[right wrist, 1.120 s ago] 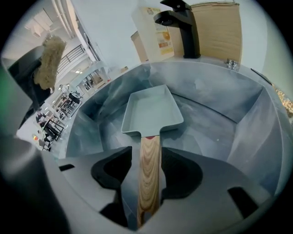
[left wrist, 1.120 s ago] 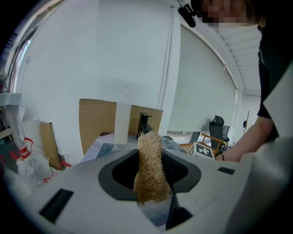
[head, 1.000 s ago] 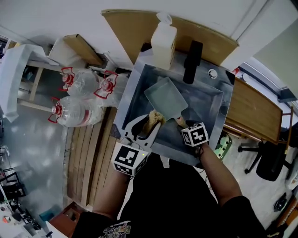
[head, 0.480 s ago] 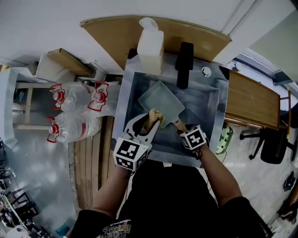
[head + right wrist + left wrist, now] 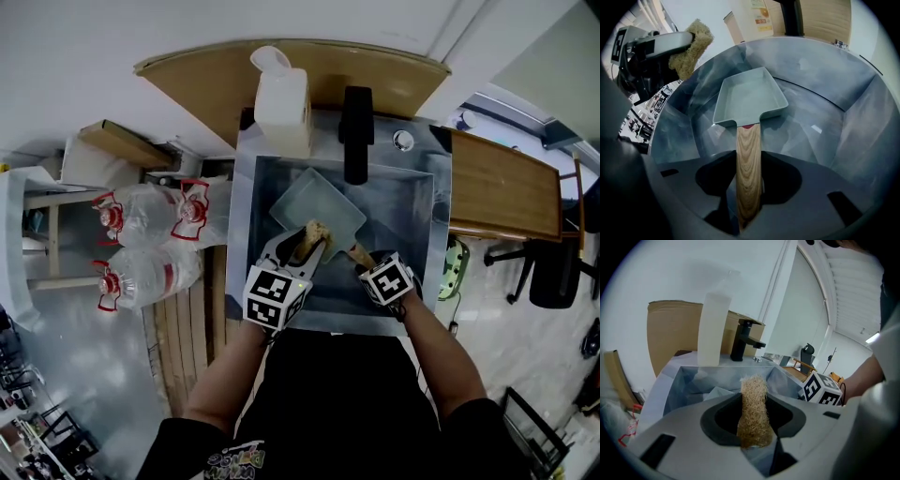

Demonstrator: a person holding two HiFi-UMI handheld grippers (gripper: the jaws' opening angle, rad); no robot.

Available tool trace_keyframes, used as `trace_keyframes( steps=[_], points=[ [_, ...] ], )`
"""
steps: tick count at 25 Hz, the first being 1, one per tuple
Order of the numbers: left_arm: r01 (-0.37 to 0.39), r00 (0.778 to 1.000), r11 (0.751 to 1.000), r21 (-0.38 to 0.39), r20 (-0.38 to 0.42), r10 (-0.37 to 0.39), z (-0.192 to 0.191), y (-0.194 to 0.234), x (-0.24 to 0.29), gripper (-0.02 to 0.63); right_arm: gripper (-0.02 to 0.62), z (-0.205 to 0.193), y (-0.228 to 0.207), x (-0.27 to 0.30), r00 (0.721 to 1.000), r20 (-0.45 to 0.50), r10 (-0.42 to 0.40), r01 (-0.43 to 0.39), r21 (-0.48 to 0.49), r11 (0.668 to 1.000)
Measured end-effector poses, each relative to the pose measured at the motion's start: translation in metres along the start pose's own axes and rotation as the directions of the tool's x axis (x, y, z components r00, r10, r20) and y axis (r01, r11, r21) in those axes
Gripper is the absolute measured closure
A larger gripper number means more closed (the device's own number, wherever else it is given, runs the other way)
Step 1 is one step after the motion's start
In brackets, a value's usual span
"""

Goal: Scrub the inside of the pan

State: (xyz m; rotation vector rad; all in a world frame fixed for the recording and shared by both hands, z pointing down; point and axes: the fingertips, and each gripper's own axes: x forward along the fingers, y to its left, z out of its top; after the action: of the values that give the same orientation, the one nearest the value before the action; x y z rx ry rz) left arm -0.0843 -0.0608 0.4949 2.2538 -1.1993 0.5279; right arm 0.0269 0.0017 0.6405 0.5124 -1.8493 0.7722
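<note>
While the left gripper [image 5: 753,434] clenched a soft tan fibre scrubber [image 5: 753,404], the right gripper [image 5: 749,201], whose jaws had just been closing, grasped the stiff wooden handle [image 5: 749,159], the natural hold on the seemingly light, grey-green rectangular pan [image 5: 750,96] in the steel sink [image 5: 829,89].

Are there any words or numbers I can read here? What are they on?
None can be read.
Colourful print on the black shirt: blurred and cut off.
Red bands on the clear plastic bottles: too small.
Orange-yellow label left of the black tap: blurred.
Black-and-white cube markers: patterns, no letters.
</note>
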Motion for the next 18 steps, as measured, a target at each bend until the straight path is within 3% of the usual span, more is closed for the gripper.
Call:
trace_keyframes(
  steps=[10,18],
  points=[
    [0.063,0.988,0.998,0.004,-0.141,-0.061,-0.032,0.01,0.047,0.459,0.44,0.0,0.0,0.003,1.0,-0.005,0.005,-0.005,0.026,1.0],
    [0.058,0.956,0.998,-0.028,-0.287,-0.064,-0.075,0.014,0.079,0.459,0.44,-0.001,0.0,0.003,1.0,-0.016,0.017,-0.017,0.028,0.999]
  ],
)
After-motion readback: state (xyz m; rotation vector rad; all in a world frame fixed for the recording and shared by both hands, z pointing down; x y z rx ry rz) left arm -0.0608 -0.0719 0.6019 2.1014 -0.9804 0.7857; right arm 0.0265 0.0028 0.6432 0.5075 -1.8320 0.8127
